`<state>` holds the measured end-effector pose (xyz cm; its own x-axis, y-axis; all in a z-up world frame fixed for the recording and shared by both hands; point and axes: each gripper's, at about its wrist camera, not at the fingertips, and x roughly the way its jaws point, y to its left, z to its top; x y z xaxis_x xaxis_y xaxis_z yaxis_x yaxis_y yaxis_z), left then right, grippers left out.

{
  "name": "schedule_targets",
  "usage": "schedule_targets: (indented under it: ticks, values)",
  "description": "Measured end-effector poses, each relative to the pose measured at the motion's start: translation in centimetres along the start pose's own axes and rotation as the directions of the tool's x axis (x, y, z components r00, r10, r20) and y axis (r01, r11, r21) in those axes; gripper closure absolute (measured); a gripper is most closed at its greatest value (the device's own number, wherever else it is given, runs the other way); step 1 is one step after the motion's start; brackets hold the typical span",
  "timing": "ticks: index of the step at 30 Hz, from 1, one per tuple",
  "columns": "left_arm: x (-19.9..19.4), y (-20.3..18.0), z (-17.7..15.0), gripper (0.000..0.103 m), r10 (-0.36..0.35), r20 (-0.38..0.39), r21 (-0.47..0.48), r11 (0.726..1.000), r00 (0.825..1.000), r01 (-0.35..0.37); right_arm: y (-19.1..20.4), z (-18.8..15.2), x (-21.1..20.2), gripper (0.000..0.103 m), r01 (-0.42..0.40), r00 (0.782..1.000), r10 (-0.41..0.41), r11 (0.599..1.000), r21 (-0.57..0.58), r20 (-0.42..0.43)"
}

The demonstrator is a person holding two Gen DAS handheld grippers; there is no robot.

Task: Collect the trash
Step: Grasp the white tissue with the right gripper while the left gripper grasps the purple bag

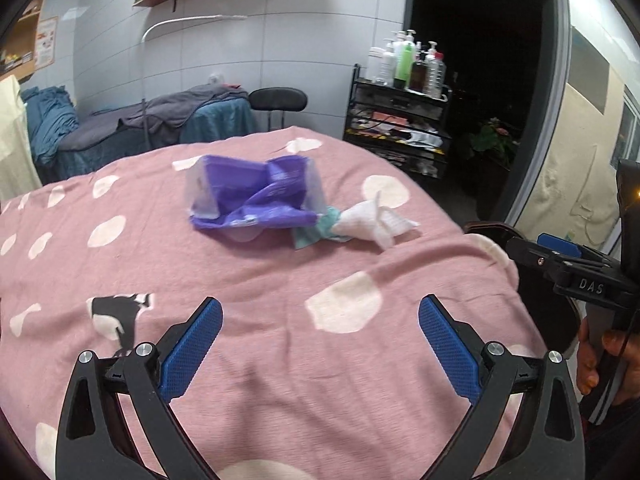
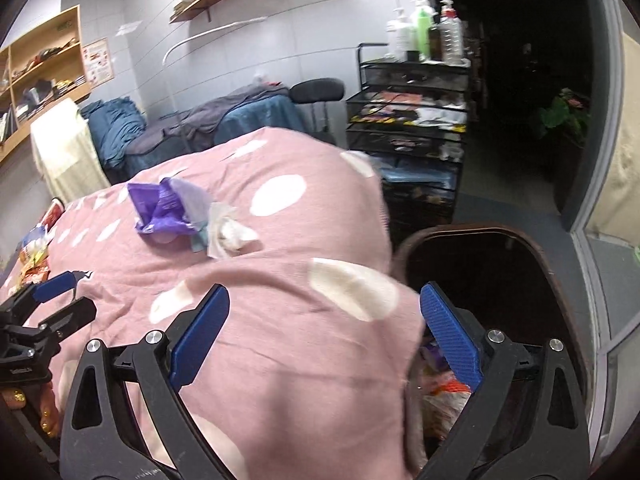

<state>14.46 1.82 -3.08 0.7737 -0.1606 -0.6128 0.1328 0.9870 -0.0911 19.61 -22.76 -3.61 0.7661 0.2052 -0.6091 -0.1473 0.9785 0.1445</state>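
On pink dotted blanket (image 1: pixel 248 292): purple wrapper (image 1: pixel 256 196), white tissue (image 1: pixel 372 222). Beside bed, dark bin (image 2: pixel 500 264) holds wrappers. Left gripper (image 1: pixel 320 320), right gripper (image 2: pixel 324 308) wide open, empty.

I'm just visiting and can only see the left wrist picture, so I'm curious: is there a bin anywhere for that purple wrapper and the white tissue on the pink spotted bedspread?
Observer: Yes. The right wrist view shows a dark bin standing open just past the right edge of the bedspread.
Operator: Is anything in it already?
Observer: Some wrappers lie inside, orange and purple. The bedspread partly hides them.
Operator: Is there more trash elsewhere?
Observer: Colourful packets sit by the bedspread's left edge, outside your view.
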Motion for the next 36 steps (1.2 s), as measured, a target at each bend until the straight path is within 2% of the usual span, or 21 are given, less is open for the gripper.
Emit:
schedule_targets:
  ticks: [8, 12, 19, 24, 25, 26, 27, 28, 29, 36]
  values:
    - [1.5, 3.0, 0.1, 0.006, 0.023, -0.07, -0.053, 0.998, 0.997, -0.027, 2.9, 1.4, 3.2, 0.008, -0.034, 0.997, 0.029, 0.996, -0.08, -0.069]
    - [2.3, 3.8, 0.7, 0.006, 0.051, -0.087, -0.05, 0.997, 0.995, -0.055, 4.5, 2.4, 4.9, 0.008, -0.059, 0.995, 0.046, 0.989, -0.136, -0.093]
    - [3.7, 4.8, 1.4, 0.006, 0.068, -0.122, -0.03, 0.997, 0.99, -0.072, 8.3, 4.0, 9.2, 0.01, -0.11, 0.981, 0.054, 0.947, -0.302, -0.189]
    - [4.3, 5.5, 2.4, 0.006, 0.082, -0.117, -0.024, 0.996, 0.99, -0.085, 9.2, 4.9, 11.9, 0.024, -0.145, 0.963, 0.059, 0.936, -0.321, -0.262]
    - [4.4, 5.6, 2.7, 0.006, 0.09, -0.114, -0.015, 0.996, 0.989, -0.093, 9.3, 5.0, 12.6, 0.032, -0.16, 0.955, 0.066, 0.935, -0.317, -0.288]
    - [4.6, 5.7, 3.1, 0.006, 0.098, -0.109, -0.006, 0.995, 0.989, -0.099, 9.3, 5.1, 13.1, 0.046, -0.166, 0.951, 0.067, 0.936, -0.312, -0.302]
    - [4.7, 5.9, 3.4, 0.006, 0.109, -0.099, 0.003, 0.994, 0.989, -0.11, 9.3, 5.2, 13.2, 0.053, -0.163, 0.951, 0.064, 0.937, -0.311, -0.303]
    - [4.7, 6.1, 3.8, 0.006, 0.122, -0.084, 0.015, 0.993, 0.989, -0.121, 9.3, 5.3, 13.2, 0.072, -0.164, 0.951, 0.067, 0.937, -0.309, -0.302]
    - [4.9, 6.4, 4.2, 0.006, 0.131, -0.069, 0.025, 0.991, 0.989, -0.129, 9.4, 5.2, 13.1, 0.085, -0.186, 0.948, 0.089, 0.935, -0.303, -0.306]
    - [6.9, 9.0, 7.8, 0.006, 0.131, -0.005, 0.021, 0.991, 0.991, -0.131, 8.9, 4.5, 11.0, 0.09, -0.207, 0.96, 0.14, 0.939, -0.275, -0.244]
